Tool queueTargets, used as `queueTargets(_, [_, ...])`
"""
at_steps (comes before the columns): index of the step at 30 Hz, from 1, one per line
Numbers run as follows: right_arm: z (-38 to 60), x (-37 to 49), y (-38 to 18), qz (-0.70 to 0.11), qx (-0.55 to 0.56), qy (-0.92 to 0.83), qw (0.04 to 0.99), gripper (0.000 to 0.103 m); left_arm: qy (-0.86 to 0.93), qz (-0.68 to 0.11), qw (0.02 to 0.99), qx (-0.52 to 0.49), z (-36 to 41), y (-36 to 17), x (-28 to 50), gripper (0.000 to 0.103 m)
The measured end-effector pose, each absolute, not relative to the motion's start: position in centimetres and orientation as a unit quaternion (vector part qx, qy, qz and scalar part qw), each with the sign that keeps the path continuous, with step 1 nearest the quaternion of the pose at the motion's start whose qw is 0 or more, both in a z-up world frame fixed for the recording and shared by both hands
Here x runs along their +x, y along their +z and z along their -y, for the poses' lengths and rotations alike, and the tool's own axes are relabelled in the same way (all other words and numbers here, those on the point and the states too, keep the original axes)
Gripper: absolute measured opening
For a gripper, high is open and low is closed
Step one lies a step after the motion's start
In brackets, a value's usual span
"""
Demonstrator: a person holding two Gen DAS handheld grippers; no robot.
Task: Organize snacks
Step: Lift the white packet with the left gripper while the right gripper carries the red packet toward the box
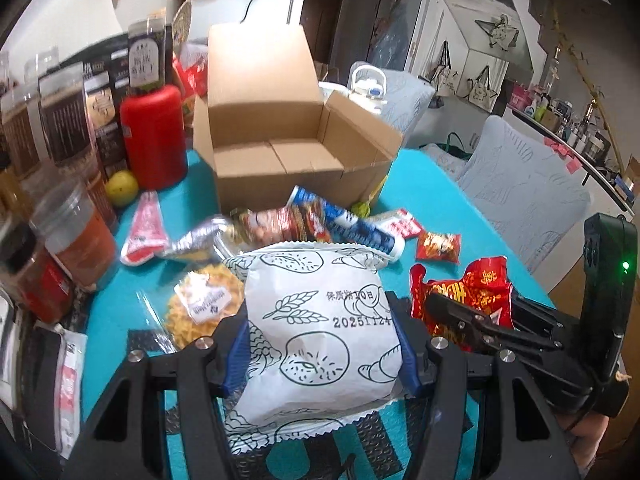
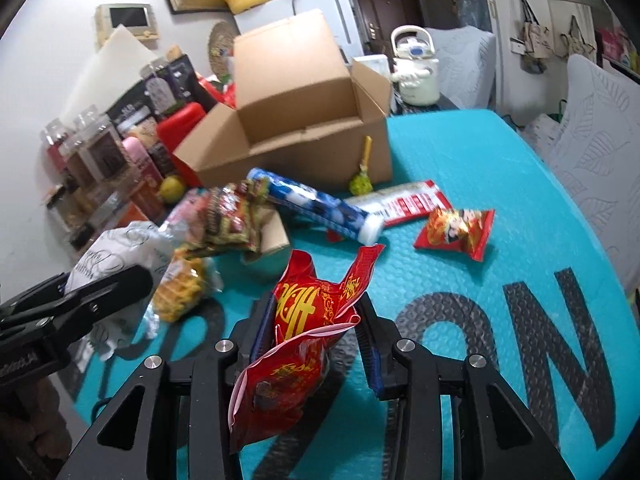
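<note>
Left claw (image 1: pixel 322 354) clamped my white bread bag (image 1: pixel 316 332), right claw (image 2: pixel 316 334) pinched the red packet (image 2: pixel 298 344); both lifted off the counter (image 2: pixel 500 200), presumably bound for the far box (image 1: pixel 280 152).

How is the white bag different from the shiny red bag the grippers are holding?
The white bag is puffy with black drawings of bread and wheat; the red bag is glossy with gold writing and looks crumpled. The white bag sits in the left gripper; the red bag sits in the right gripper. The white bag looks bigger than the red one. Both are snack bags gripped above the teal table.
</note>
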State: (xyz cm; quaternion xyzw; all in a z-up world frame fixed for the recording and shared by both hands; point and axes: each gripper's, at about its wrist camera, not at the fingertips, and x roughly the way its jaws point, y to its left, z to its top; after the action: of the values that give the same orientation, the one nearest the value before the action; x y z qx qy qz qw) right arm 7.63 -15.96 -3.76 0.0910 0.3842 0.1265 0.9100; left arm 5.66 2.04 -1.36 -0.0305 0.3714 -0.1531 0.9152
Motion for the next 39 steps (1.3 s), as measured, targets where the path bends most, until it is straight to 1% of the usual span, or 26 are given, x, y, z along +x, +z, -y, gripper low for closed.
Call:
queueTargets(9, [15.3, 7.9, 0.6, -0.347, 0.075, 0.150, 0.923, 0.039, -0.151, -0.349, 0.925, -0.024, -2.2, 1.8, 6.8, 0.059])
queueTargets(18, [15.2, 10.4, 4.8, -0.316, 0.060, 0.167, 0.932, 0.039, -0.150, -0.323, 0.934, -0.021, -2.4, 5.0, 10.0, 0.059])
queueTargets(30, [14.4, 16.2, 9.3, -0.282, 0.037, 0.188, 0.940, 0.039, -0.161, -0.282, 0.946, -0.011, -1.7, 9.1, 15.3, 0.059])
queueTargets(39, [14.1, 21.5, 10.6, -0.265, 0.034, 0.197, 0.943, 0.039, -0.164, -0.266, 0.950, -0.009, -0.9, 10.4, 21.2, 0.059])
